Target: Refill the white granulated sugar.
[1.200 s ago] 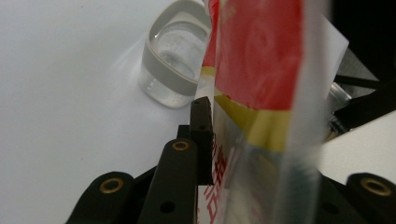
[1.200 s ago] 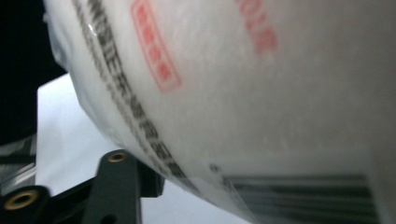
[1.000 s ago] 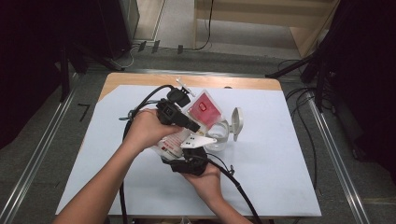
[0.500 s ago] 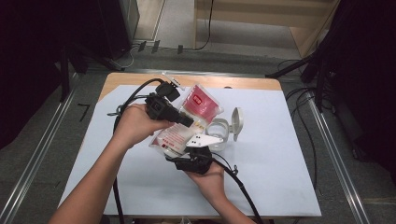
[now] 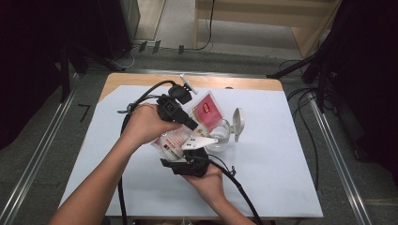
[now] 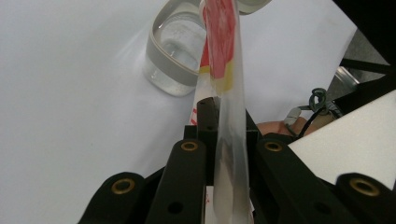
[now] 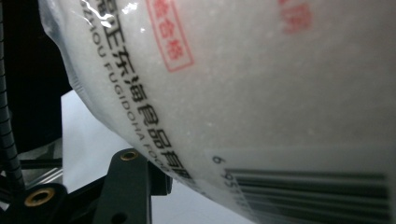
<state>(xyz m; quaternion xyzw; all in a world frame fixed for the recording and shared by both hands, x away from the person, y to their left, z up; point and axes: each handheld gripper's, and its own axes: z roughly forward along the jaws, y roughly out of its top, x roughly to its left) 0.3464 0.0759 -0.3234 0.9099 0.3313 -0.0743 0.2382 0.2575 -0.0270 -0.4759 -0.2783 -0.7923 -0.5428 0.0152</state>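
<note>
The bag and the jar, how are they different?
The bag is soft plastic with red print and is held up off the table between both hand-held grippers; the jar is stiff, clear and round, and stands on the white table cover. The bag is full of white grains; the jar looks empty, its lid flipped open. Both are see-through.

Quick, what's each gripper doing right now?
Left gripper: shut on the bag, jaws just closed.
Right gripper: under the bag, grip cannot be told.
</note>
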